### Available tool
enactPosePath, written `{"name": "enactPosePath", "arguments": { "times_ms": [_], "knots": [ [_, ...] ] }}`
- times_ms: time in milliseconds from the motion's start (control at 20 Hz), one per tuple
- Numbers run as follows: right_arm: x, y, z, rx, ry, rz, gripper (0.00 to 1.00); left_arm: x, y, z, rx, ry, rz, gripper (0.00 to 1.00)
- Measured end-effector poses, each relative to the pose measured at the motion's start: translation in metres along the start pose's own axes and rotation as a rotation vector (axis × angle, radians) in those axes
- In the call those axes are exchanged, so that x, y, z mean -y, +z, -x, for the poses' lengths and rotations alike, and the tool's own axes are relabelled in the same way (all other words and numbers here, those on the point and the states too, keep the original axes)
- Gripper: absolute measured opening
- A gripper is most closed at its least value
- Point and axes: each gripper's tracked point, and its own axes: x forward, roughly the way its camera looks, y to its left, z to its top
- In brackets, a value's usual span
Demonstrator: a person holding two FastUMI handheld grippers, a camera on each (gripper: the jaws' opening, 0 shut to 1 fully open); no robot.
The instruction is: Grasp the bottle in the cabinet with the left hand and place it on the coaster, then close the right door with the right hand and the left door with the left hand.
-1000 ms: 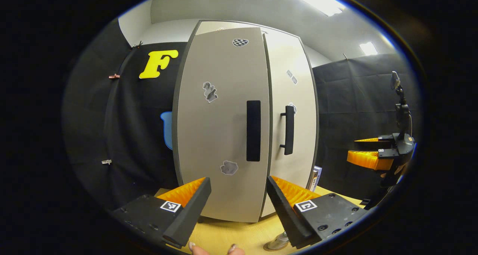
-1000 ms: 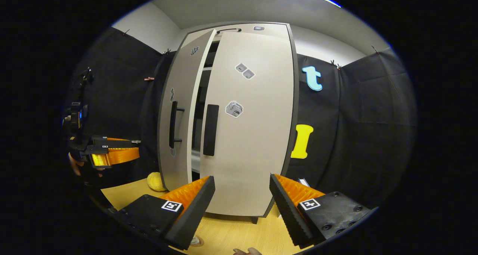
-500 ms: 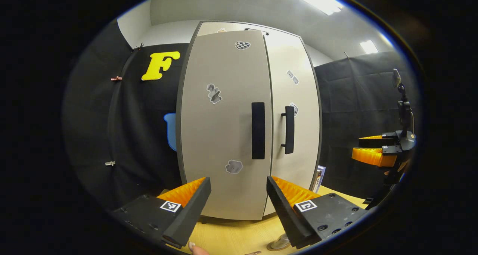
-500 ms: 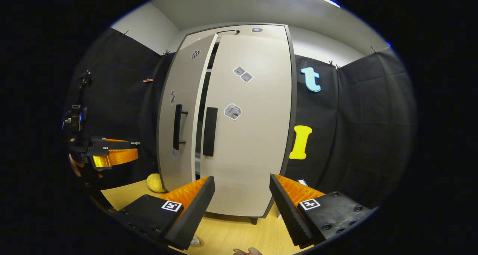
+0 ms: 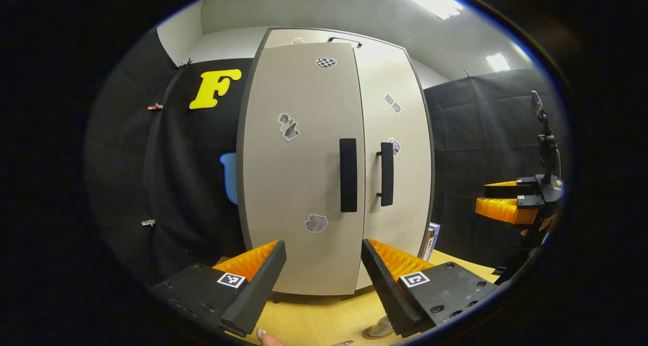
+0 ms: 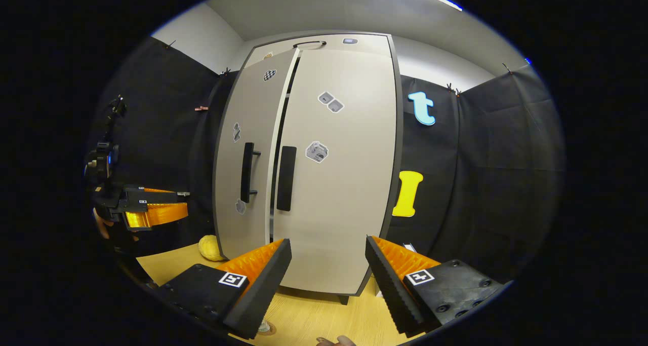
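The grey cabinet stands on the wooden table, close in front of both grippers. In the left gripper view its left door [image 5: 298, 163] with a black handle [image 5: 348, 175] faces me, and my left gripper [image 5: 322, 255] is open and holds nothing. In the right gripper view the right door [image 6: 339, 174] looks shut, and the left door [image 6: 248, 158] stands a narrow gap ajar. My right gripper [image 6: 328, 250] is open too. The bottle's base [image 5: 377, 328] rests on a coaster at the bottom edge, mostly hidden by a finger.
The right gripper [image 5: 506, 204] hangs far right in the left gripper view, and the left gripper [image 6: 152, 206] far left in the right gripper view. A yellow lump [image 6: 210, 247] and a small box [image 5: 430, 239] lie beside the cabinet on the table [image 5: 314, 320].
The left door has swung toward the cabinet, and the dark gap between the doors has shrunk to a thin slit. Both grippers have hardly moved.
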Motion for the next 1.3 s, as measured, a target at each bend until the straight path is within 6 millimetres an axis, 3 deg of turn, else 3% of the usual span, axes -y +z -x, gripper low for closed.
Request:
{"name": "enactPosePath", "arguments": {
  "times_ms": [1300],
  "knots": [
    [-0.0063,0.0005,0.0038,0.0,0.0,0.013,0.98,-0.0054,-0.0017,0.0006,-0.008,0.016,-0.037,0.95]
  ]
}}
